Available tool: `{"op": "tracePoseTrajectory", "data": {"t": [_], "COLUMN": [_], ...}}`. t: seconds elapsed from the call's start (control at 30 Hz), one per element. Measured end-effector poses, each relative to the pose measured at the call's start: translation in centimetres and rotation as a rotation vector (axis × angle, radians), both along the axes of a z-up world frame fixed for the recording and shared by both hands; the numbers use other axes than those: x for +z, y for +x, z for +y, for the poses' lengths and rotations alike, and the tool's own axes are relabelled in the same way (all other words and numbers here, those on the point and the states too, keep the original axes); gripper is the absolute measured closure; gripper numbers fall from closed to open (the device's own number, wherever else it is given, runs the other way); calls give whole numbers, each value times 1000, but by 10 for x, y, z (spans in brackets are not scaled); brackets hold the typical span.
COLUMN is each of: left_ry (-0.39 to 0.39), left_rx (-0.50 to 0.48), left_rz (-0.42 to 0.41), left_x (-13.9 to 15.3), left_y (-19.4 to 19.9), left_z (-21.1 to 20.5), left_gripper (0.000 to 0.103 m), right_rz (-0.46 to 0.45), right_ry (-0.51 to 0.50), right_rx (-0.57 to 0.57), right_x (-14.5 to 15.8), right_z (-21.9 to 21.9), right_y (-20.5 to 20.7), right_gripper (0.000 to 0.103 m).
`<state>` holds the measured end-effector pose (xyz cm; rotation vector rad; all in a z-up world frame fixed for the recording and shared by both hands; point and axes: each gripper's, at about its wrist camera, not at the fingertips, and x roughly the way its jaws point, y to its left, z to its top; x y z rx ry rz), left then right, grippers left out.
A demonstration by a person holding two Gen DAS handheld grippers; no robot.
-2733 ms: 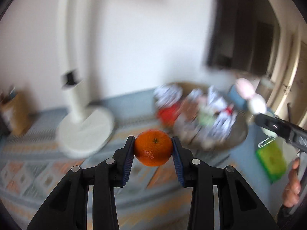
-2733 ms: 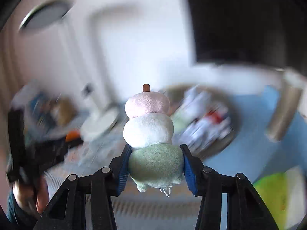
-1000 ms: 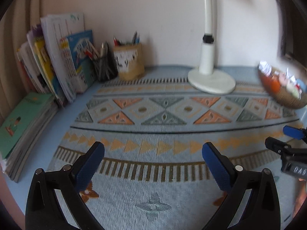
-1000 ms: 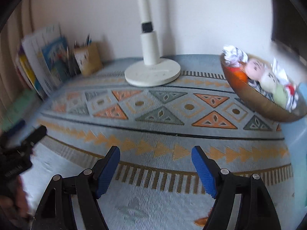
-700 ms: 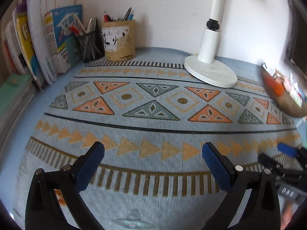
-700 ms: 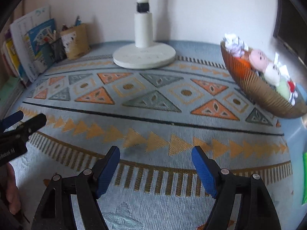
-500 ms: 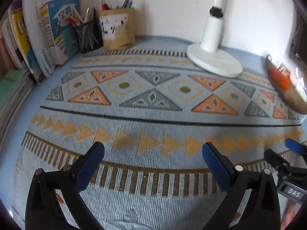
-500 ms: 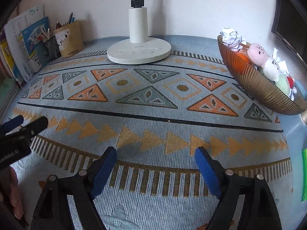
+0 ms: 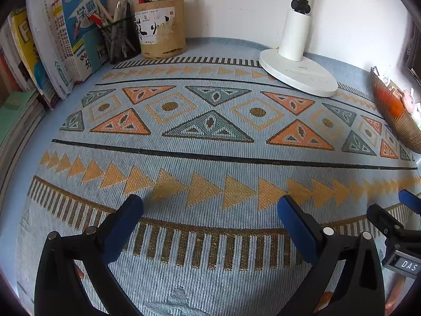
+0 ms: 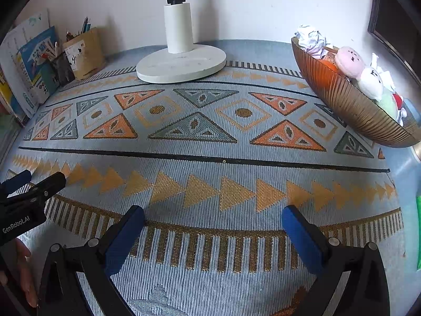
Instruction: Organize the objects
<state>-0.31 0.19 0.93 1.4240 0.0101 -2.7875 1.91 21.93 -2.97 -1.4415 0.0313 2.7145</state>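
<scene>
A ribbed brown bowl (image 10: 350,105) stands at the right of the patterned mat. In it lie the pink, white and green plush toy (image 10: 368,79), an orange (image 10: 330,65) and crumpled paper (image 10: 310,39). The bowl also shows in the left wrist view (image 9: 397,121) at the far right. My left gripper (image 9: 210,210) is open and empty, low over the mat's front. My right gripper (image 10: 213,218) is open and empty, also low over the mat's front. Each gripper shows at the edge of the other's view.
A white lamp base (image 10: 181,64) stands at the back of the mat (image 10: 210,158). A cardboard pen holder (image 9: 160,26), a mesh pen cup (image 9: 119,42) and upright books (image 9: 65,34) line the back left. A green object (image 10: 418,231) lies at the right edge.
Earlier the left gripper held the orange and the right held the plush toy; both now lie in the bowl. Both grippers opened and drew back low over the mat's front.
</scene>
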Motion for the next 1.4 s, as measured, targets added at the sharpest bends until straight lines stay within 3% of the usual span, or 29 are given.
{"op": "tracePoseTrajectory", "data": {"t": [1.4], "left_ry": [-2], "left_rx": [-5], "left_rz": [-2], "left_x": [-1], "left_y": [0], "left_z": [-1], "left_gripper": [0], "right_rz": [13], "right_ry": [2], "right_rx": [7], "right_x": [0], "right_z": [-6], "right_y": [7], "right_gripper": [0]}}
